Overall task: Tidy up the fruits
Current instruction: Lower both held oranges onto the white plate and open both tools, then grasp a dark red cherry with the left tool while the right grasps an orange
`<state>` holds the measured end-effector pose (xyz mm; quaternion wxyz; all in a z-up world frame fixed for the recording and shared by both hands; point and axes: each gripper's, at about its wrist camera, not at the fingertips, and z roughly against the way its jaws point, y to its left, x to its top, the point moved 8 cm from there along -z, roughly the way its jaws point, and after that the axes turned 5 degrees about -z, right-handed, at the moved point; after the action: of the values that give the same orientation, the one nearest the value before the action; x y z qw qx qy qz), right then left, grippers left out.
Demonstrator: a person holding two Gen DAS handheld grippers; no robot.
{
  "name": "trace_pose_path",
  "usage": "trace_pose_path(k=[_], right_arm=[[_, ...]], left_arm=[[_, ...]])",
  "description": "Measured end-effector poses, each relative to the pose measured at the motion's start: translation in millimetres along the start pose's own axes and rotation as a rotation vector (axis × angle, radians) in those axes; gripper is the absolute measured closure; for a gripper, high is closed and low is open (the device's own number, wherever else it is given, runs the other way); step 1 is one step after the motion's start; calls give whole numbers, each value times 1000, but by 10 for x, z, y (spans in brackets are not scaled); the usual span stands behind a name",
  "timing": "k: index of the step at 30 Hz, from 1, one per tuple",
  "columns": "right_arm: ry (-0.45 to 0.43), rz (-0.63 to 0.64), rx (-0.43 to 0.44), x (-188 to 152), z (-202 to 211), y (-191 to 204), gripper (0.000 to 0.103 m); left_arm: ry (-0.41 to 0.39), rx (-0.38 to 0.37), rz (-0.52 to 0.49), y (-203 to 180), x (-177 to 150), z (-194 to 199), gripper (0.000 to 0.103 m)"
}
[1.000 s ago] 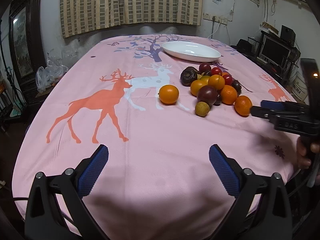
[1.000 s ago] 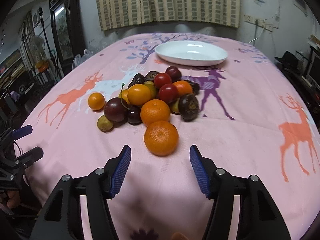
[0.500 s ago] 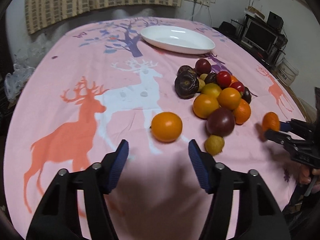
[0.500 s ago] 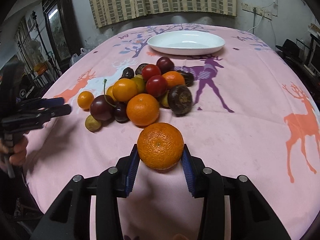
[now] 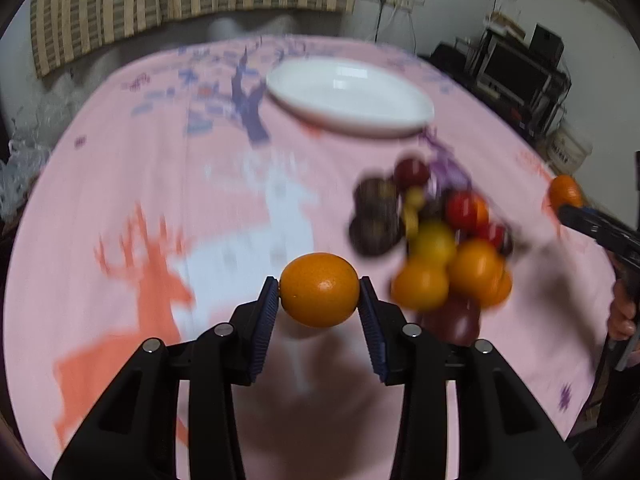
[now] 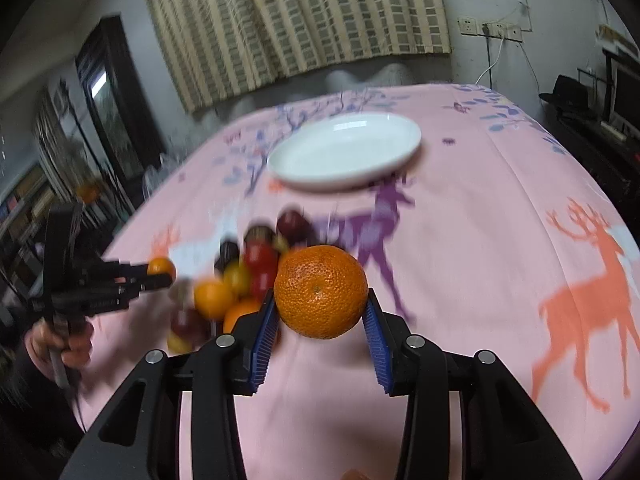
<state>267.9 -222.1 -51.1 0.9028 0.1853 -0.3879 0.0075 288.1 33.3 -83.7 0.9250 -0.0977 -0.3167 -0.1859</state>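
My left gripper (image 5: 319,294) is shut on a smooth orange (image 5: 319,289) and holds it above the pink cloth. My right gripper (image 6: 321,312) is shut on a rough-skinned mandarin (image 6: 321,291), lifted above the table. A pile of fruits (image 5: 432,240), oranges, red and dark ones, lies right of the left gripper; it also shows in the right wrist view (image 6: 244,276), blurred. An empty white plate (image 5: 348,96) stands beyond the pile, also seen in the right wrist view (image 6: 346,150). The right gripper with its mandarin (image 5: 565,192) shows at the left view's right edge.
The pink tablecloth (image 6: 500,208) with deer prints covers the whole table. A striped curtain (image 6: 300,20) hangs on the wall behind. Dark shelves and electronics (image 5: 520,68) stand off the right side of the table.
The left gripper closed on the lone orange and lifted it. The right gripper raised its mandarin off the cloth. Both views have moved forward towards the plate.
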Motion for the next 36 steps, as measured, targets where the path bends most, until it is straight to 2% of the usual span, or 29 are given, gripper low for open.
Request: trace_pose_path(k=[3,6,8,11,15,16,17,18,19,21,25,29,31,34,36], right_arm=[[-52,8,-53,578,-453,-94,60],[-14,8,-67,987,-1103,-151,60],[19,11,-80,1102,-1411,-182,60],[68,12,-96,1153,-1793,-238,60],[106,32,-88,1114,-1979,-200,58],[107,41,-85,1105,-1982,-175,53],[100,43,-85,1104,-1951,-164,39],[91,42,-85,1100,-1887,-148,35],[79,47,-81,1091,-1767,-118,35],[54,72,-77,1058,-1519,-54,35],[3,156,-32,666,-696,150,35],[16,185,31,92,-164,349,35],[36,186,55,-254,-1,465,35],[92,186,57,-641,-24,582,35],[123,170,59,-776,-92,633,44]], left_arm=[[-59,-20,-3,-1,695,-142,63],[-57,-55,10,-74,1294,-571,63],[-36,-34,8,-122,1569,-887,63],[3,-12,0,-176,1804,-1289,63],[61,3,36,-118,1880,-1629,63],[71,13,48,-95,1858,-1654,62],[75,23,60,-70,1846,-1661,58],[69,31,70,-42,1836,-1616,40],[44,42,77,-18,1830,-1513,25],[-21,72,64,-1,1795,-1222,15],[-90,71,17,-23,1479,-564,7],[-103,47,25,-44,855,-40,7],[-129,23,58,-50,515,186,7],[-152,11,102,-53,48,409,7],[-153,35,98,-74,-220,512,7]])
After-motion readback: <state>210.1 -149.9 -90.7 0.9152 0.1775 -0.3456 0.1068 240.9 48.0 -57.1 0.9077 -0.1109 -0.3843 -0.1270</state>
